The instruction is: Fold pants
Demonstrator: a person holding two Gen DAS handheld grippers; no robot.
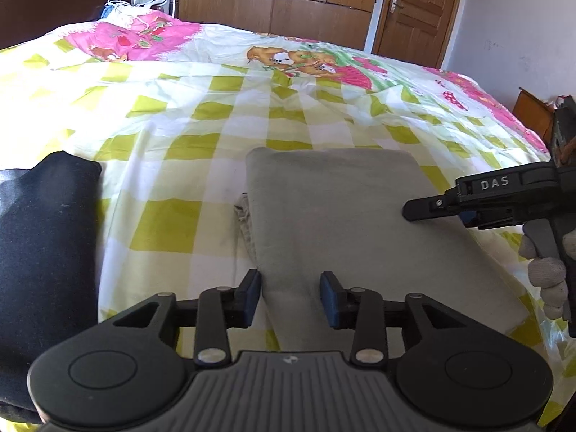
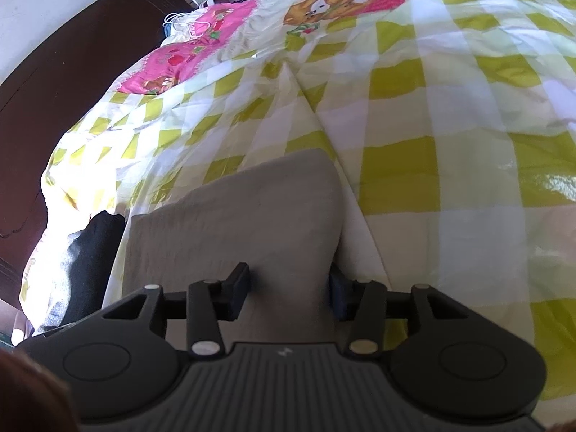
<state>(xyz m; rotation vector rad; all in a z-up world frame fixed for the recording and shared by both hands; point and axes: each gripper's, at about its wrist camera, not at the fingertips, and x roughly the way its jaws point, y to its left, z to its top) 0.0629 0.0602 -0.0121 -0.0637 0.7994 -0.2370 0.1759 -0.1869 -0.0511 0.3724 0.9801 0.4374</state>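
The grey pants [image 1: 342,216] lie folded into a flat rectangle on the checked bedspread [image 1: 180,115]. My left gripper [image 1: 291,298] is open over their near left corner, one pad at the cloth's left edge and the other above the fabric. From the right, my right gripper [image 1: 410,212] reaches in over the pants' right edge, held by a gloved hand [image 1: 547,280]. In the right wrist view the right gripper [image 2: 288,289] is open, with a bulge of the grey pants [image 2: 252,223] rising between its fingers; the right finger is partly hidden by cloth.
A dark garment [image 1: 43,252] lies on the bed left of the pants, also seen as the dark garment [image 2: 93,252]. A dark headboard [image 2: 72,72] bounds the bed. A wooden wardrobe [image 1: 288,0] and a door [image 1: 414,10] stand beyond the bed.
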